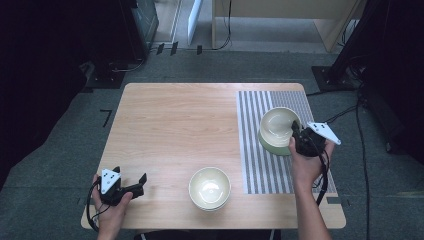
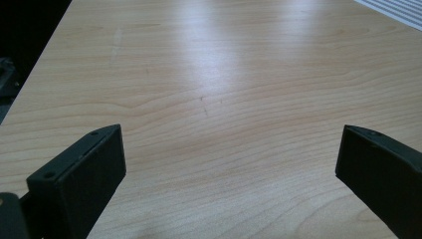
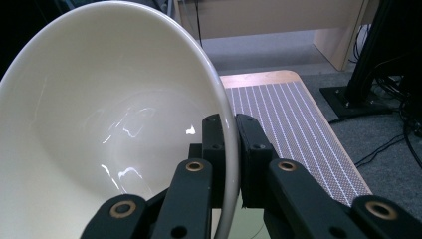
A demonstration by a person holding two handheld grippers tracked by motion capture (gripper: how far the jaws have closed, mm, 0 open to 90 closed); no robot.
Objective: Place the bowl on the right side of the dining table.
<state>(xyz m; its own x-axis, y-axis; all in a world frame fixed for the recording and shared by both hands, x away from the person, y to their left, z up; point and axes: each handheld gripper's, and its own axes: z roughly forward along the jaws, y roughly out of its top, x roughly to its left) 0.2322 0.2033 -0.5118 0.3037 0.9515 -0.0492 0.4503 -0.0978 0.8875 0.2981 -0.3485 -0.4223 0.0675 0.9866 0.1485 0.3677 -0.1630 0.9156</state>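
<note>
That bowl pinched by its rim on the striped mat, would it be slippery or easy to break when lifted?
The held bowl looks glazed, with bright glints inside, so it is probably slick; the right gripper clamps only its thin rim, and it might swing or slip. It seems rigid ceramic, likely heavy for its size and apt to chip if dropped onto the table.

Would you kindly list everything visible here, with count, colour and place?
Cream ceramic bowls: two; one on the table's near edge, one tilted over the mat, gripped at its rim.
Grey-and-white striped mat: one, on the table's right part.
Light wooden table: one, on grey carpet.
Black cables: several, on the floor at right.
Left gripper: black, jaws open, near-left corner, holding nothing.
Right gripper: black, jaws shut on the tilted bowl's rim.
</note>
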